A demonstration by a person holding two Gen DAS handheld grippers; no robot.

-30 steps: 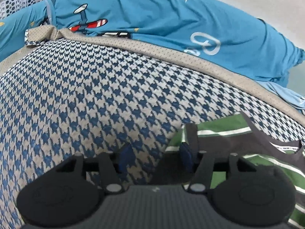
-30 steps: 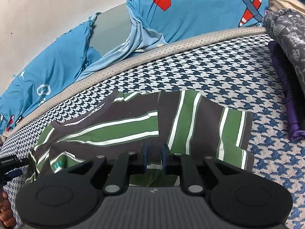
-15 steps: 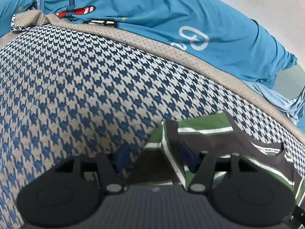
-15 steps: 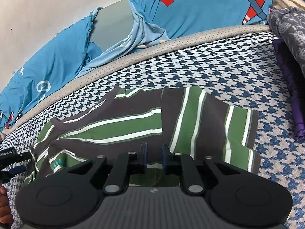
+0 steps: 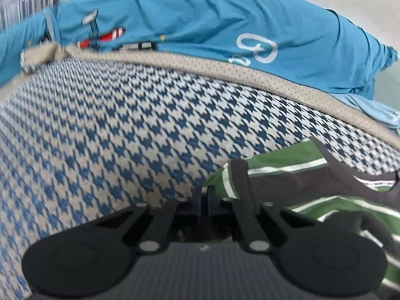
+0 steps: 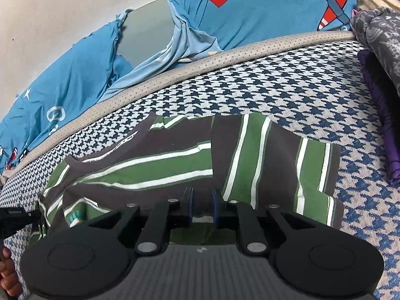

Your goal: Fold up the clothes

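At the far left corner of the left wrist view a white slatted basket (image 5: 22, 0) stands beyond the bed. A blue quilt (image 5: 200, 22) printed with aeroplanes and stars is bunched along the far edge of the mattress (image 5: 112, 115), which wears a blue-and-white houndstooth cover with a dotted beige border (image 5: 250, 71).

The left gripper (image 5: 205, 200) sits low over the mattress at the left edge of the striped T-shirt (image 5: 295, 180). Its jaws stand drawn nearly together on the shirt's left hem, with green fabric showing just at the tips; the frame is blurred there, so the pinch itself is hard to make out.

In the right wrist view the left gripper's black tip (image 6: 15, 216) appears at the shirt's left edge, with part of the person's hand (image 6: 7, 272) below it. The striped T-shirt (image 6: 162, 160), green and dark grey with white lines, lies flat in the middle of the mattress (image 6: 287, 92), its collar toward the far edge and its right part folded inward so the stripes there run crosswise to the rest. The right gripper (image 6: 202, 206) rests at the shirt's near hem, jaws set narrow with a small gap between the blue pads (image 6: 215, 206); whether cloth is caught between them I cannot tell.

Along the right edge lie a purple garment (image 6: 380, 125) and, on top of it, a grey patterned garment (image 6: 380, 37).
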